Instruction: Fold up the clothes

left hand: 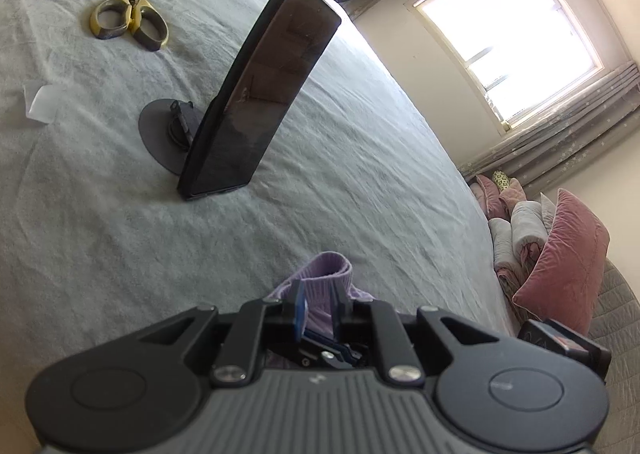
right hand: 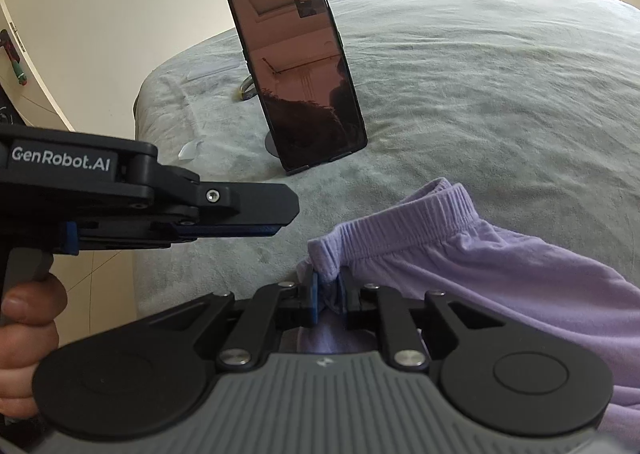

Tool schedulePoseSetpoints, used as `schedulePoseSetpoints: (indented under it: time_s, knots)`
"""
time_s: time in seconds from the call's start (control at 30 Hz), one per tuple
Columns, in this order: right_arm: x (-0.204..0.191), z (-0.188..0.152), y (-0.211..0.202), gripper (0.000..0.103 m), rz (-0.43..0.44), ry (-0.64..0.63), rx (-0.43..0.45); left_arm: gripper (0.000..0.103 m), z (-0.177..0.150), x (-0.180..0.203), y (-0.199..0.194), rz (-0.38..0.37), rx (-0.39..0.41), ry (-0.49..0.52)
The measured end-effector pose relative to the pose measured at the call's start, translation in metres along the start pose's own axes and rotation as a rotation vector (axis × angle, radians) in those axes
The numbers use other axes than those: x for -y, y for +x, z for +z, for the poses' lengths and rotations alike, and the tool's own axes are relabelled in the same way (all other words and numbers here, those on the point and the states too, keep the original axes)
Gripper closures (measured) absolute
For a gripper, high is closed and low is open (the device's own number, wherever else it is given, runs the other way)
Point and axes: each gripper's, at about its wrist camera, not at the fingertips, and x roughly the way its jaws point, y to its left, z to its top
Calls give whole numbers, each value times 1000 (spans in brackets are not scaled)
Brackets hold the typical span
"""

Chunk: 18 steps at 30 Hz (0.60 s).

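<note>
A lilac garment (right hand: 480, 274) with a ribbed elastic waistband lies on the grey-green bedspread (right hand: 500, 73), spreading to the lower right. My right gripper (right hand: 329, 292) is shut on a bunched corner of its waistband. In the left wrist view, a ribbed fold of the lilac garment (left hand: 326, 274) stands up between the fingers of my left gripper (left hand: 320, 302), which is shut on it. The right wrist view shows the left gripper (right hand: 286, 219) side-on at the left, held by a hand (right hand: 28, 318). Its jaws are close together and the grip is hidden from that side.
A black phone (left hand: 260, 93) leans upright on a round stand (left hand: 160, 133) mid-bed. Yellow-handled scissors (left hand: 128, 17) and a white plastic scrap (left hand: 42, 103) lie beyond it. Pink and grey cushions (left hand: 560, 254) are piled beside the bed under a bright window (left hand: 508, 33).
</note>
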Motion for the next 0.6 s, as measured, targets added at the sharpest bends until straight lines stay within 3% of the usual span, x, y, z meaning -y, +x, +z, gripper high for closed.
schedulePoseSetpoints:
  time_s: [0.1,0.13,0.33,0.6]
  knots:
    - [-1,-3,-7,61,35,11,15,91,-1,7,3,-1,-1,26]
    - [-2,-4,-9,59,41,13,19,91,-2,9,5,4,-1,35]
    - [8,-16,-44,58,17,51,64,91,-7,27,13,14,1,117]
    - [85,-42,-111,58,-198,218,116,83,-34,69,46,-47,-94,321]
